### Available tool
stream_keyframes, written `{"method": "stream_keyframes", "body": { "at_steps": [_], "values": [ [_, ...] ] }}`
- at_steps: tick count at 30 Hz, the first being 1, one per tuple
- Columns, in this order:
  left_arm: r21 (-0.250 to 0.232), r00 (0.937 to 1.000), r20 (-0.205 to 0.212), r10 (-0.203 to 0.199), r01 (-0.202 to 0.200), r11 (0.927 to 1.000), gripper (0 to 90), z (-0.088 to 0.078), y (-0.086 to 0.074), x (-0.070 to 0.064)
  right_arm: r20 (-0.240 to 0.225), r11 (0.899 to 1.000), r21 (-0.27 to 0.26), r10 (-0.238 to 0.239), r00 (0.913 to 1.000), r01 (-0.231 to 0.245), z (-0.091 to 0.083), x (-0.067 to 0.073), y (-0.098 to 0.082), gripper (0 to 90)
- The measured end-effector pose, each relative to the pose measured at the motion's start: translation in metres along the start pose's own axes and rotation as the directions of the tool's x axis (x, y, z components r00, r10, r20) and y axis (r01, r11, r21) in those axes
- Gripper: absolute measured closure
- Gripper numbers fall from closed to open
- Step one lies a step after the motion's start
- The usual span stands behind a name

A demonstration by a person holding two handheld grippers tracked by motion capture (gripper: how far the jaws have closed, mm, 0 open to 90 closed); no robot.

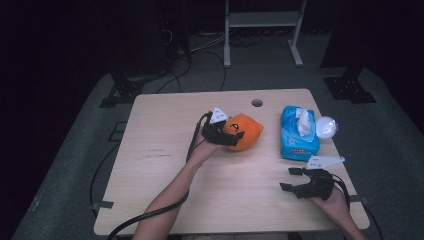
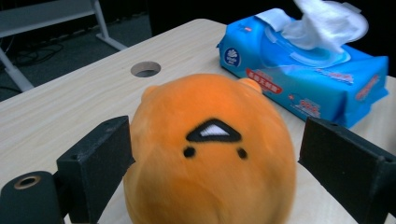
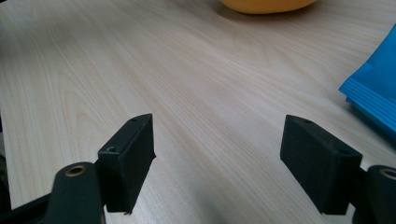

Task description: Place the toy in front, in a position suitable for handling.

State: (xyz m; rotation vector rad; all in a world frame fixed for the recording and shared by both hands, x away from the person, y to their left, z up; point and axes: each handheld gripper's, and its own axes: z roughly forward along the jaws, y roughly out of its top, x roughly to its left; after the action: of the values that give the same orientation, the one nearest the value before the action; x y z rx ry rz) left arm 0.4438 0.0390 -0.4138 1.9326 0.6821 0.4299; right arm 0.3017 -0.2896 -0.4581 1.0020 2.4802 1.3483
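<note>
Toy: orange plush toy, round, with a small black-and-white triangle mouth and two black dot eyes, lies on the wooden table near its middle, a little toward the far edge.
Left gripper: left gripper reaches the plush from the near-left side in the high view; its jaws stand apart, one on each side of the toy.
Left grip state: in the left gripper view the left-hand jaw meets the plush's flank, while a thin strip of table shows between the right-hand jaw and the toy, so the tool brackets the plush without being clenched on it.
Right gripper: right gripper sits low over the near-right part of the table, held in the person's hand, well apart from the plush.
Right grip state: released; in the right gripper view its jaws are spread wide with bare wood between them.
Wipes: blue pack of wet wipes lies to the right of the plush, near but not touching it, with a white wipe pulled up from its top opening.
Round object: pale rounded thing sits just beside the pack's far-right side; what it is cannot be told.
Table hole: round cable hole near the far edge, behind the plush.
Cables: black cable trails from each gripper toward the near edge.
</note>
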Motion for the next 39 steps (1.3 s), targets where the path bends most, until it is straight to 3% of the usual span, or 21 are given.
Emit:
{"method": "stream_keyframes", "body": {
  "at_steps": [8, 12, 13, 17, 18, 19, 21, 23, 25, 37, 39],
  "values": [
    [0.021, 0.9998, 0.009, -0.015, 0.015, 0.9997, 11.6, 0.019, 0.003, -0.001, -0.007, 1.0, -0.004, 0.0, 1.0, 0.0, 0.001, 0.0, 0.001, 24.9],
    [0.038, 0.9999, -0.017, -0.002, 0.002, 0.9993, 12.2, 0.028, -0.001, -0.004, -0.005, 1.0, 0.005, -0.009, 0.9999, 0.009, 0.003, 0.002, 0.002, 24.9],
    [0.034, 0.9995, -0.017, -0.027, 0.027, 0.999, 15.5, 0.031, -0.004, -0.004, -0.007, 1.0, 0.005, -0.009, 0.9999, 0.009, 0.003, 0.002, 0.001, 25.0],
    [0.046, 0.9991, -0.031, -0.029, 0.031, 0.9985, 26.2, 0.032, -0.009, -0.004, -0.008, 1.0, 0.002, -0.008, 0.9999, 0.008, 0.002, 0.002, 0.001, 25.0],
    [0.049, 0.999, -0.026, -0.036, 0.037, 0.9981, 30.8, 0.031, -0.009, -0.004, -0.008, 1.0, 0.0, -0.007, 0.9999, 0.007, 0.002, 0.002, 0.001, 24.9],
    [0.061, 0.9993, -0.034, -0.012, 0.014, 0.998, 36.4, 0.03, -0.008, -0.005, -0.006, 1.0, -0.001, -0.013, 0.9999, 0.013, 0.002, 0.002, 0.001, 24.9],
    [0.067, 0.9995, -0.032, -0.003, 0.005, 0.9977, 38.1, 0.029, -0.007, -0.005, -0.006, 1.0, -0.002, -0.013, 0.9999, 0.013, 0.002, 0.003, 0.001, 24.9],
    [0.085, 0.9987, -0.029, 0.042, -0.039, 0.9956, 43.9, 0.027, -0.004, -0.006, -0.006, 1.0, -0.002, -0.012, 0.9999, 0.012, 0.002, 0.003, 0.001, 24.9],
    [0.085, 0.9984, -0.016, 0.055, -0.053, 0.995, 46.1, 0.025, -0.002, -0.006, -0.007, 1.0, -0.002, -0.012, 0.9999, 0.012, 0.003, 0.002, 0.001, 24.9],
    [0.025, 0.9974, 0.042, 0.058, -0.059, 0.9979, 50.6, 0.0, 0.005, -0.002, -0.007, 1.0, -0.013, -0.013, 0.9999, 0.013, 0.001, 0.003, 0.002, 24.9],
    [0.017, 0.9947, 0.061, 0.083, -0.084, 0.9963, 51.0, -0.01, 0.008, -0.006, -0.006, 1.0, -0.012, -0.015, 0.9999, 0.015, 0.001, 0.003, 0.001, 24.9]
  ]
}}
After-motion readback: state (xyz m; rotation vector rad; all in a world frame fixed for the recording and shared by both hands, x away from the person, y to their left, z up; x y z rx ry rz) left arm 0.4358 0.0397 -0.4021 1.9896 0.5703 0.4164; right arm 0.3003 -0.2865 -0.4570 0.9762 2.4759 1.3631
